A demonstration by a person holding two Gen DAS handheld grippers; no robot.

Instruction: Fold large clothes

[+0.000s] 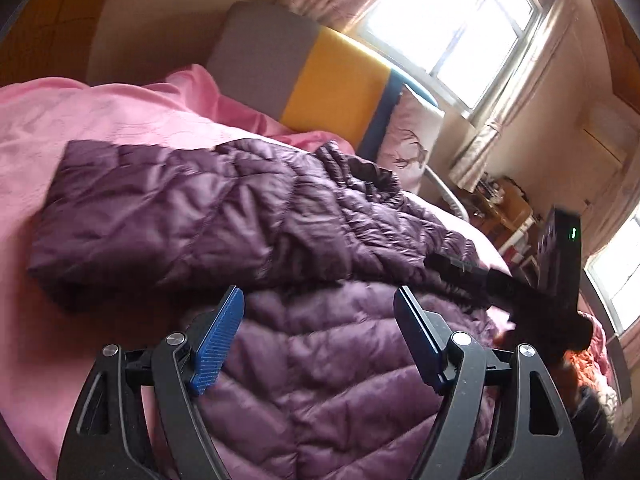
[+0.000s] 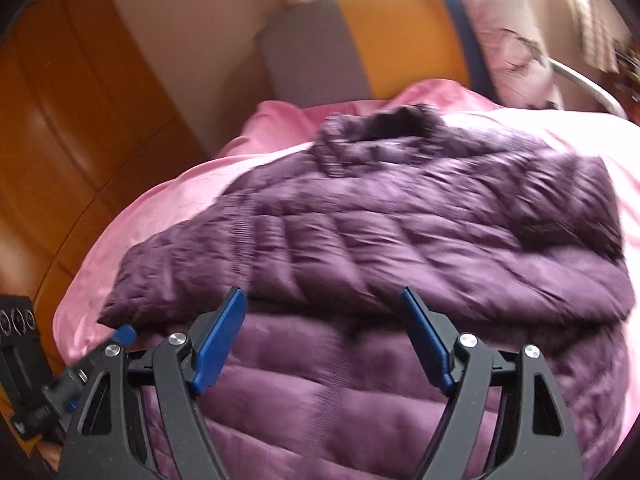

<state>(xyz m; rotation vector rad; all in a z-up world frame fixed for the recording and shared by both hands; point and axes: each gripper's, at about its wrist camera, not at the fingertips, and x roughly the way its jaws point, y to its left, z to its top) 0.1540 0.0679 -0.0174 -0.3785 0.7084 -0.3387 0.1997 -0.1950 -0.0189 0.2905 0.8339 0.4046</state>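
Left gripper (image 1: 318, 300) is spread wide with nothing between its blue pads, hanging just above the purple puffer jacket (image 1: 256, 216). Right gripper (image 2: 322, 302) is the same deal: jaws wide apart, gripping nothing, poised over the jacket's quilted body.

Going left to right in the left wrist view: pink bedspread (image 1: 60, 128) on the far left, then a sleeve (image 1: 132, 208) folded across the jacket's torso, its cuff end pointing left. The jacket lies flat on the bed, collar (image 1: 352, 172) toward the headboard (image 1: 304, 68), which has grey, yellow and blue panels. Right of that there's a patterned pillow (image 1: 408, 140), a bright window (image 1: 456, 24) with curtains, and the other gripper's black body at the right edge.

The right wrist view is pretty motion-blurred, but the wooden wardrobe (image 2: 60, 120) sits on the left.
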